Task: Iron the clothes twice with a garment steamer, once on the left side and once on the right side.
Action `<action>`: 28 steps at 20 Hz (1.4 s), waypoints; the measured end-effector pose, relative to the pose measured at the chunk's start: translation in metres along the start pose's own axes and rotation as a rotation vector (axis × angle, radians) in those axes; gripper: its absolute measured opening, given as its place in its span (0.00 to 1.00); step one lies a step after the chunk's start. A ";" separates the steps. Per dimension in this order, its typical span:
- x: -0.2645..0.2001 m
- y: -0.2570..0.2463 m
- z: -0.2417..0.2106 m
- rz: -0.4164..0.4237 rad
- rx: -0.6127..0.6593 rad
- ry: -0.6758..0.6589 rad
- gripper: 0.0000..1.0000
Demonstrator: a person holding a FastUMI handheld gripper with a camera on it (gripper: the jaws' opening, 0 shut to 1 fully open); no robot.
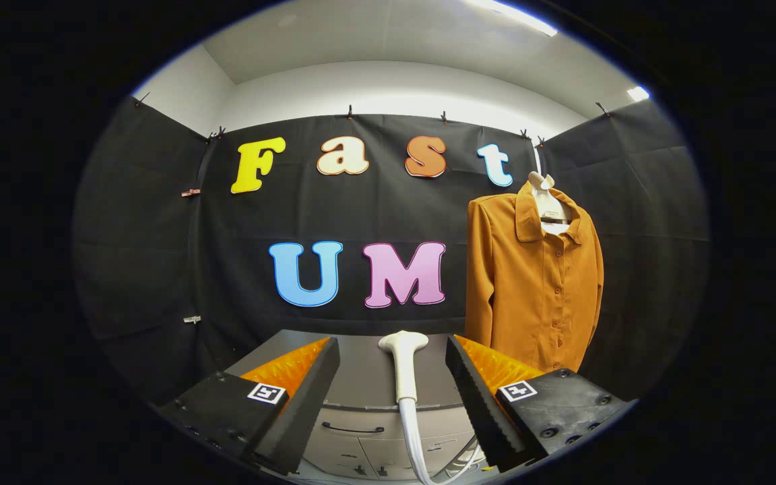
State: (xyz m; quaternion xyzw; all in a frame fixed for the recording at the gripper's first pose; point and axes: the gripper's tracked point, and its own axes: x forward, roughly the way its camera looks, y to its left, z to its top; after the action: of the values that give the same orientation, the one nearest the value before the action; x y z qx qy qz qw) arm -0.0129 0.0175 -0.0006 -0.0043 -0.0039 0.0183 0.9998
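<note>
Hand-held gripper (pixel 393 377) spread wide, fingers apart and pinching nothing, aimed over the grey desk (pixel 361 377) toward the booth wall. Left finger (pixel 307 391) over the left part of the desk top, touching nothing. Between the two fingers, near the middle of the desk: garment steamer (pixel 404 367), pale, lying along the desk with its flared head toward the far edge and its handle pointing back toward the gripper. White hose (pixel 415 444) running from the handle end over the near edge and down past the drawer fronts. Right finger (pixel 472 391) just beside the steamer, still clear of it. Beyond the right finger, off the right far corner of the desk: orange shirt (pixel 533 283), buttoned, hanging from a white hanger (pixel 546 199) against the black cloth, sleeves down at both sides. Steamer probably light and rigid, smooth plastic, likely slippery under a weak pinch; best taken on the narrow handle behind the head, squarely across its width. Hose likely to drag and twist the head once lifted, so a firm close needed. Shirt soft and free-swinging, apt to give way under pressure; light strokes down each front panel advisable. Task seemingly at the start, steamer not yet held.
</note>
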 end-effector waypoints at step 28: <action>0.138 -0.009 -0.082 -0.064 -0.019 0.207 0.99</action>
State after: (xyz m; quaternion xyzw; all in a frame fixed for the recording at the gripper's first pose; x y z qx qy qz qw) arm 0.1256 0.0129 -0.0813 -0.0153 0.0993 -0.0143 0.9948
